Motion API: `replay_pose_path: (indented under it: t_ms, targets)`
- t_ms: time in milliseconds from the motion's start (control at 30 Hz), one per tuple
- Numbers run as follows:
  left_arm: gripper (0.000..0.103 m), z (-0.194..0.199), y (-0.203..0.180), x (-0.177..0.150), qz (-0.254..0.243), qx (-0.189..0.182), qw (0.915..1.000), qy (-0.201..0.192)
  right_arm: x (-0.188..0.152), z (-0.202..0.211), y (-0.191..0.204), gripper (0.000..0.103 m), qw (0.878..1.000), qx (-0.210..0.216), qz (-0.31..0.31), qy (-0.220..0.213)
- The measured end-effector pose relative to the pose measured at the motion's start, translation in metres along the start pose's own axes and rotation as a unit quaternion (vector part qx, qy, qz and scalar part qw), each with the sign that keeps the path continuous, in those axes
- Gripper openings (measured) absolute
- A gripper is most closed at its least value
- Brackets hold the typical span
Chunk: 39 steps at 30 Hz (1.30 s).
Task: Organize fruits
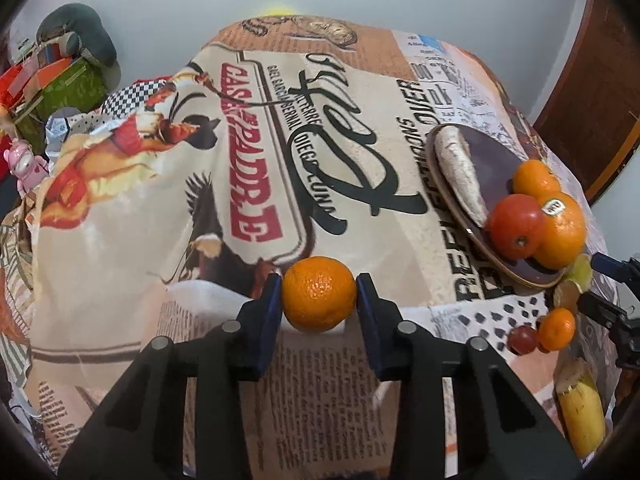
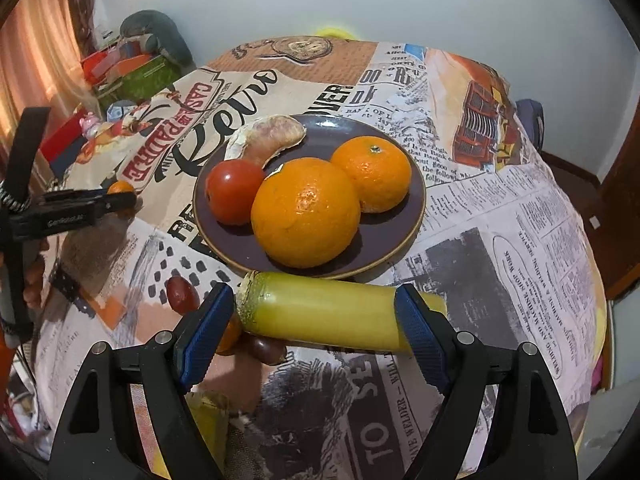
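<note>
The left claw (image 1: 319, 294) was clenched on a mandarin (image 1: 319, 295) resting on the bench (image 1: 328, 400), well left of the purple plate (image 2: 404, 232). The right claw (image 2: 314, 322) stood released astride a banana piece (image 2: 320, 316) just before that plate. Four fruits already sat on the plate: a large orange (image 2: 306, 212), a tomato (image 2: 234, 192), a second mandarin (image 2: 372, 174) and a brownish banana (image 2: 272, 136). A grape (image 2: 182, 294) and more small fruit beside the plate remained, crowding the right claw's approach.
</note>
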<state>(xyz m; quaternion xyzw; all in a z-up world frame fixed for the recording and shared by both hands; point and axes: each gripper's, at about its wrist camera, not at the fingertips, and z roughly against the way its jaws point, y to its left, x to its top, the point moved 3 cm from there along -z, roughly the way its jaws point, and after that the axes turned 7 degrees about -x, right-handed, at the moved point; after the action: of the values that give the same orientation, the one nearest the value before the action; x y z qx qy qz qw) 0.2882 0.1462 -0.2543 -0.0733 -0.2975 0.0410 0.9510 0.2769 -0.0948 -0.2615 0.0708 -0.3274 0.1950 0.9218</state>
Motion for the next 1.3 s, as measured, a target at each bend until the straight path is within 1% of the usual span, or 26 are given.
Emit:
replay_pose_path:
  t_ms: [100,200,333,367,433,467,567,633,733,800,900,1033,1100,1133,1233,1300]
  targets:
    - [0.037,0.014,-0.009,-0.002,-0.011,-0.002,0.9999,-0.01,-0.003,0.006,-0.002,0.07,1.0,0.0,0.002,-0.001]
    - [0.037,0.028,-0.022,-0.003,-0.022,-0.012,0.9995,-0.017,-0.01,0.012,-0.007,0.069,1.0,-0.002,0.002,0.007]
    - [0.037,0.042,-0.037,-0.01,-0.03,-0.026,0.9989,-0.023,-0.027,0.014,-0.024,0.067,0.999,-0.002,-0.015,0.034]
    - [0.037,0.044,-0.04,-0.011,-0.032,-0.028,0.9988,-0.023,-0.032,0.012,-0.03,0.067,0.999,-0.008,-0.017,0.043]
    - [0.037,0.048,-0.049,-0.016,-0.037,-0.034,0.9985,-0.023,-0.041,0.009,-0.039,0.059,0.998,-0.028,-0.019,0.062]
    - [0.037,0.049,-0.051,-0.017,-0.039,-0.036,0.9984,-0.023,-0.045,0.01,-0.043,0.057,0.997,-0.028,-0.023,0.067]
    - [0.037,0.055,-0.06,-0.023,-0.048,-0.037,0.9979,-0.024,-0.049,0.021,-0.051,0.057,0.997,-0.024,-0.037,0.063]
    - [0.037,0.057,-0.063,-0.027,-0.05,-0.041,0.9977,-0.022,-0.047,0.031,-0.054,0.057,0.998,-0.025,-0.046,0.047]
    - [0.037,0.058,-0.067,-0.031,-0.05,-0.046,0.9975,-0.02,-0.039,0.041,-0.06,0.057,0.997,-0.025,-0.066,0.026]
    - [0.037,0.06,-0.068,-0.034,-0.049,-0.048,0.9974,-0.02,-0.032,0.038,-0.066,0.057,0.996,-0.035,-0.077,0.023]
    - [0.037,0.062,-0.07,-0.036,-0.049,-0.051,0.9972,-0.021,-0.027,0.027,-0.072,0.057,0.994,-0.043,-0.097,0.032]
    - [0.037,0.063,-0.07,-0.038,-0.05,-0.053,0.9972,-0.02,-0.023,0.008,-0.073,0.057,0.993,-0.046,-0.093,0.054]
    - [0.037,0.063,-0.069,-0.038,-0.049,-0.052,0.9972,-0.021,-0.024,0.0,-0.073,0.065,0.992,-0.039,-0.099,0.062]
    - [0.037,0.063,-0.069,-0.037,-0.049,-0.052,0.9972,-0.021,-0.025,-0.003,-0.073,0.066,0.992,-0.032,-0.104,0.066]
    - [0.037,0.061,-0.069,-0.038,-0.047,-0.053,0.9973,-0.019,-0.028,-0.015,-0.074,0.066,0.989,-0.001,-0.126,0.077]
    - [0.037,0.06,-0.07,-0.038,-0.047,-0.053,0.9973,-0.018,-0.028,-0.016,-0.074,0.06,0.989,0.002,-0.128,0.074]
